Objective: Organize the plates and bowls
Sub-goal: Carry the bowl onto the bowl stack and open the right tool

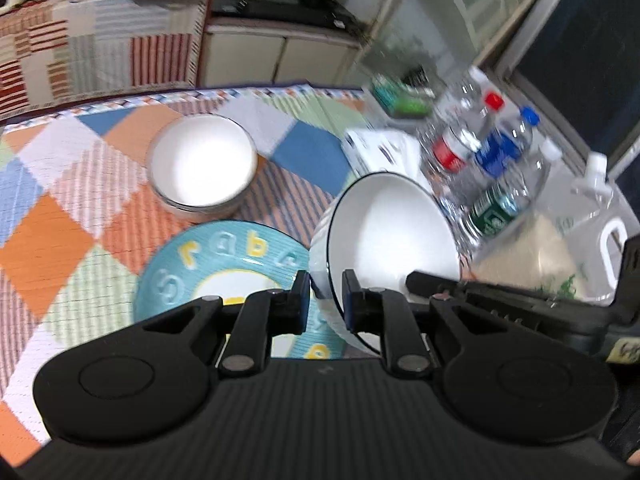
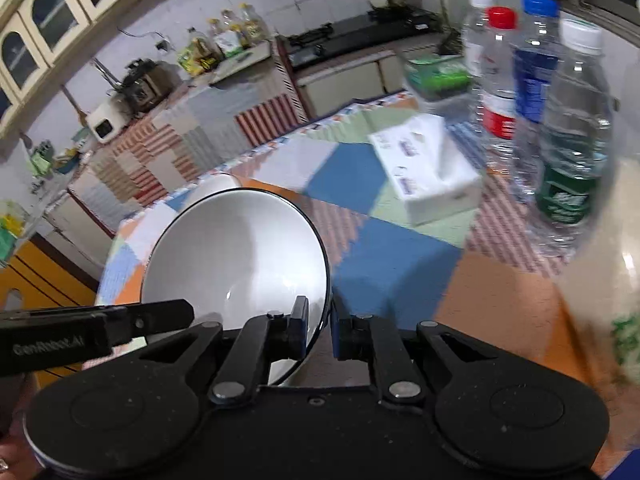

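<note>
A white bowl with a thin black rim (image 1: 384, 236) hangs tilted above the table, held from two sides. My left gripper (image 1: 325, 296) is shut on its rim, one pad inside and one outside. My right gripper (image 2: 320, 320) is shut on the opposite rim of the same bowl (image 2: 236, 256). Below the left gripper a teal plate with raised letters (image 1: 224, 264) lies on the patchwork cloth. Beyond the plate sits a second white bowl (image 1: 202, 160), which looks stacked on another.
Several water bottles (image 2: 532, 92) stand at the right, next to a large clear jug (image 1: 600, 216). A white tissue box (image 2: 428, 168) lies on the patchwork tablecloth (image 1: 52, 240). A green-lidded container (image 2: 438, 74) sits at the far edge. Kitchen counters lie beyond.
</note>
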A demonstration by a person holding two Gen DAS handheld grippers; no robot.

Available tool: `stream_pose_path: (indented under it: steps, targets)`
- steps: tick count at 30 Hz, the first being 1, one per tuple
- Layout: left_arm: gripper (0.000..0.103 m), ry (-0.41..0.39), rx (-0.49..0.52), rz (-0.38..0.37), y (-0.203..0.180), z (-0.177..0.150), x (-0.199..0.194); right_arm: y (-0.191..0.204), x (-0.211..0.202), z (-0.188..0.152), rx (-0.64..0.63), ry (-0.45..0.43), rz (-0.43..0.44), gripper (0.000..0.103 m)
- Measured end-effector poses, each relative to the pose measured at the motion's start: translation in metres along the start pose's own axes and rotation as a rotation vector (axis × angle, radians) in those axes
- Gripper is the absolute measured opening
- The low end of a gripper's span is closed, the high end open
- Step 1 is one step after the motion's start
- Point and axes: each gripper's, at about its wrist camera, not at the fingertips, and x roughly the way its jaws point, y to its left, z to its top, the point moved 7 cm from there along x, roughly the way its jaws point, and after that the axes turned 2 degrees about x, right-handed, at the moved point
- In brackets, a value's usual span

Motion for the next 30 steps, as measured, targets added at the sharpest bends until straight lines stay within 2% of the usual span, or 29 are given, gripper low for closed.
stream_pose_path:
  steps: [5,11,17,24,30]
  targets:
    - [0.015,-0.053,0.014,0.032,0.015,0.008,-0.025,0.027,0.008,-0.008,-0.017,0.011,0.055,0.016]
    - [0.015,-0.086,0.011,0.079,0.030,0.015,-0.034,0.045,0.016,-0.002,-0.028,0.023,0.106,0.016]
    - [0.015,-0.126,0.006,0.175,0.044,0.012,-0.033,0.069,0.026,0.008,-0.087,0.007,0.120,0.016]
    - [0.015,-0.187,0.030,0.319,0.055,0.023,-0.029,0.089,0.048,0.020,-0.132,0.054,0.135,0.016]
    - [0.015,-0.203,-0.010,0.298,0.077,0.049,-0.017,0.104,0.069,0.046,-0.203,0.067,0.113,0.016]
